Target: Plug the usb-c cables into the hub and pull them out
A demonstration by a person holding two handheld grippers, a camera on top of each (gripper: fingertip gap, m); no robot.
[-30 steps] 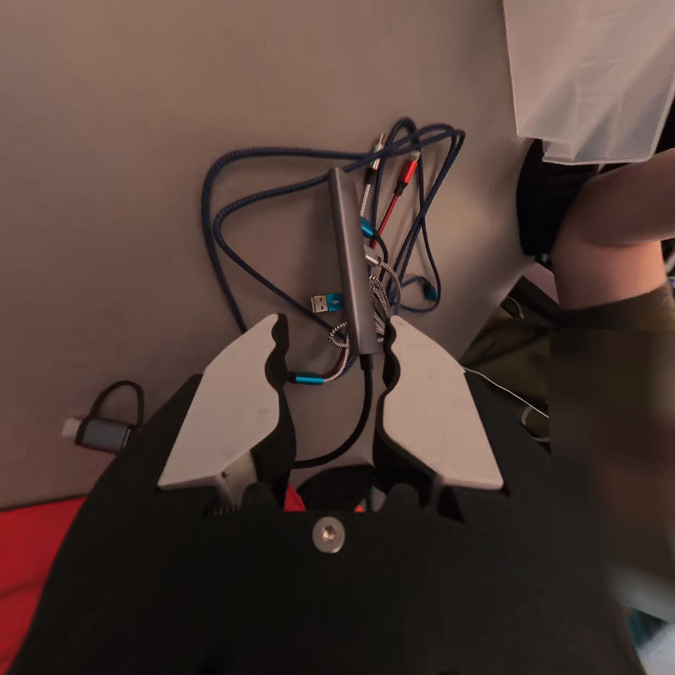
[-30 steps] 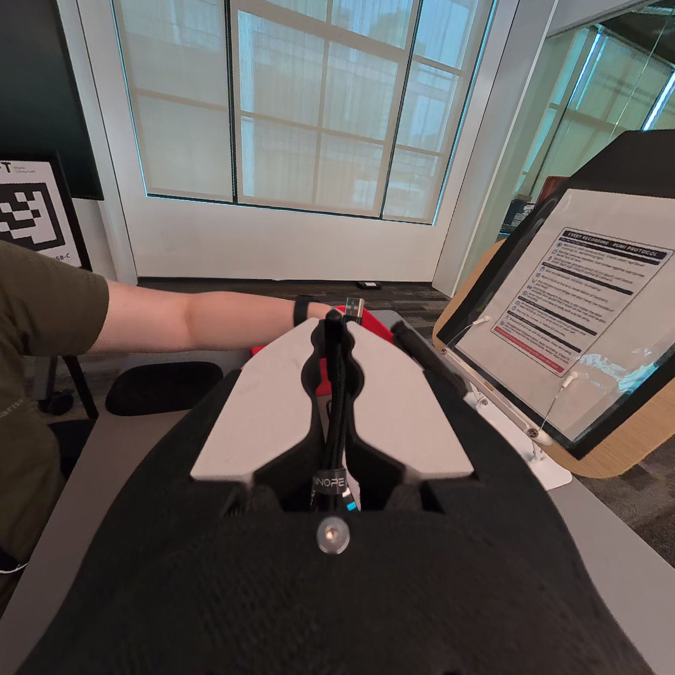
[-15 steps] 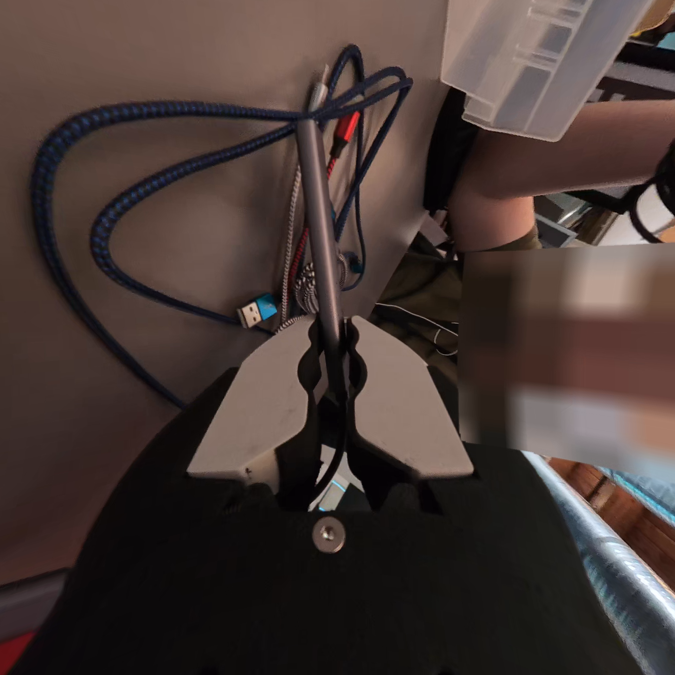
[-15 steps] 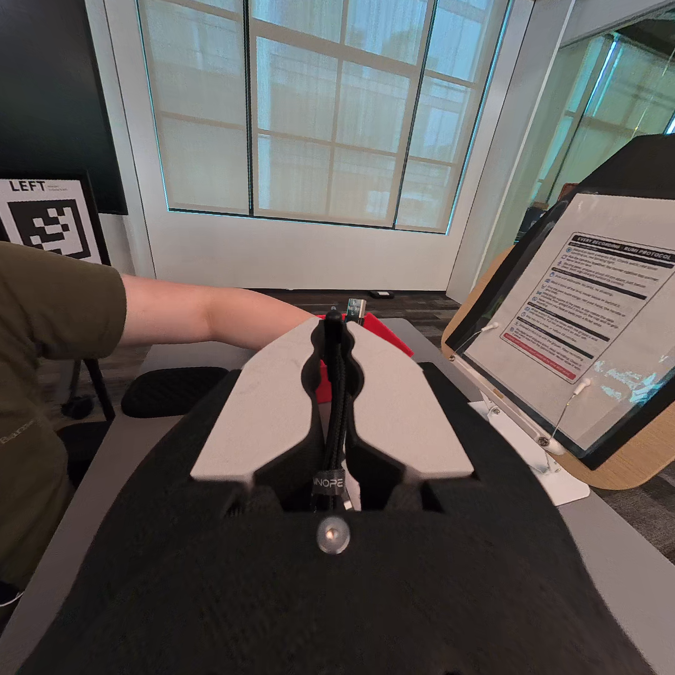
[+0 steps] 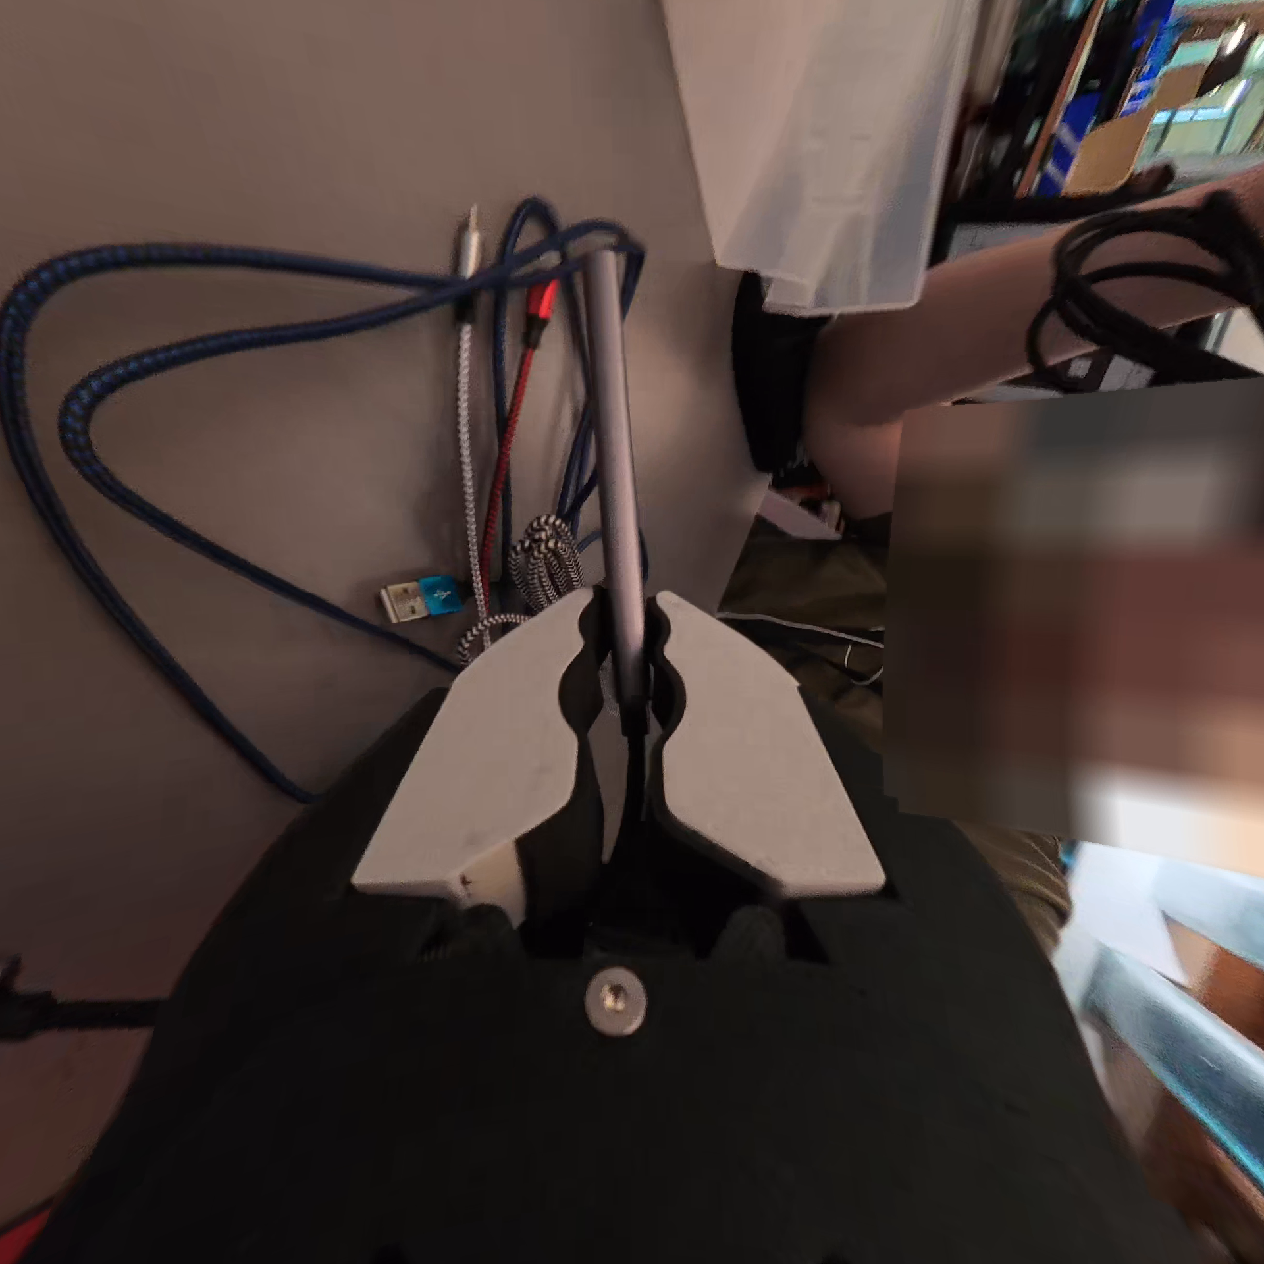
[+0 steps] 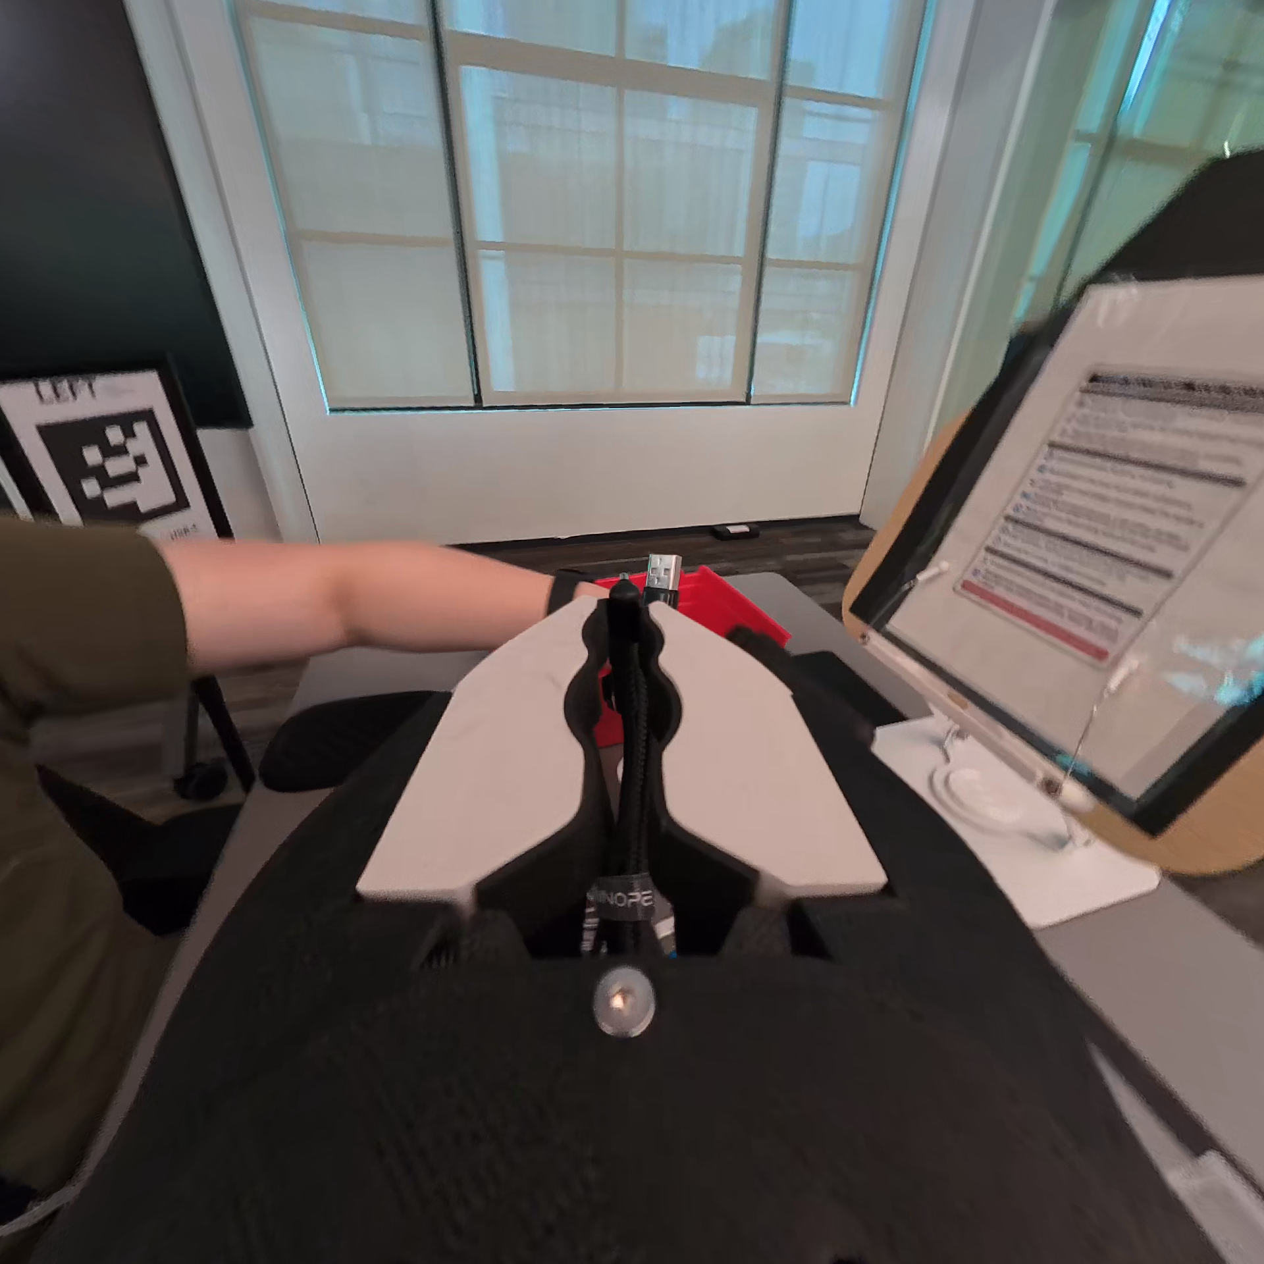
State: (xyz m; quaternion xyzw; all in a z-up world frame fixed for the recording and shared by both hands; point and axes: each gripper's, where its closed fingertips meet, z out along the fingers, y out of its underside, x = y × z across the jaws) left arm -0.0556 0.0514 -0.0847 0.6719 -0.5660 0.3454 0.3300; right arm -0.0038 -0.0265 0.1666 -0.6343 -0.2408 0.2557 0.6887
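The left hand-held gripper (image 5: 624,619), open a second ago, has closed on the grey hub (image 5: 615,438) and raised it off the worktop (image 5: 239,137). The right hand-held gripper (image 6: 626,612) remains clamped on a black cable (image 6: 633,691), ready for insertion.

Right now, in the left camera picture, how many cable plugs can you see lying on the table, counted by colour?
Silver plug: 1
Red plug: 1
Blue plug: 1
Total: 3
More plugs may be hidden behind the hub.
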